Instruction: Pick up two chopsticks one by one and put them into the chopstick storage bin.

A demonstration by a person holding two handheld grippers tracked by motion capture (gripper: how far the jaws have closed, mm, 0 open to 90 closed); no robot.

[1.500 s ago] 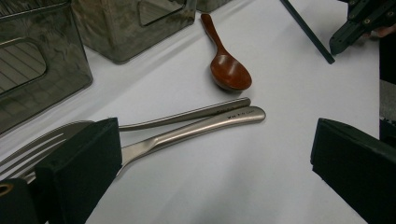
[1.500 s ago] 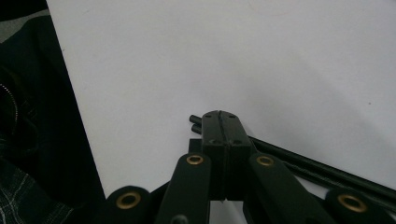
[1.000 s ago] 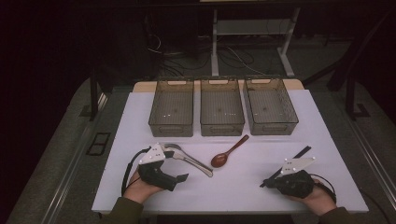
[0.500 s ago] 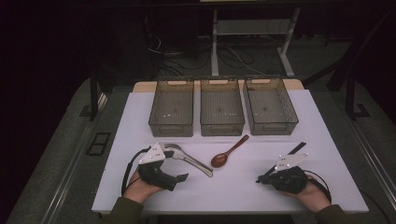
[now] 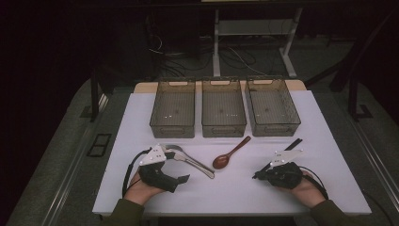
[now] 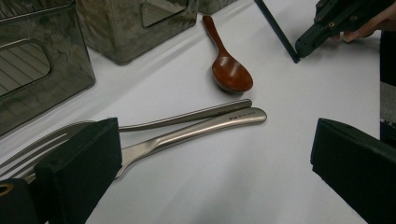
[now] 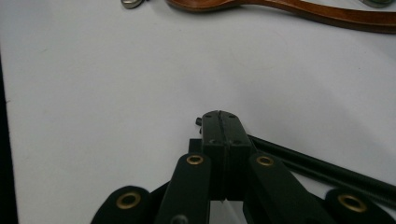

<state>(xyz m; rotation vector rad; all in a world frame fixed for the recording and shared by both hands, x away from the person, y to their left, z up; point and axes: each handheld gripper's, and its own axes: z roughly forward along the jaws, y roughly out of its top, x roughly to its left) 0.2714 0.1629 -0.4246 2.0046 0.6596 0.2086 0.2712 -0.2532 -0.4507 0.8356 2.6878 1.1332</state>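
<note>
The left hand-held gripper (image 6: 205, 158) lay low over the counter (image 5: 235, 188) with its jaws spread wide and nothing between them. Beside its left jaw lay a metal fork (image 6: 154, 123) and a metal spoon (image 6: 196, 130), side by side and touching, handles pointing away. Past them sat a wooden spoon (image 6: 229, 72), near the front of the middle bin (image 5: 223, 108), one of three clear bins in a row at the counter's far edge. The right hand-held gripper (image 7: 219, 128) rested on the counter with its jaws pressed together, holding nothing; a black stick (image 5: 294, 143) lay just beside it.
</note>
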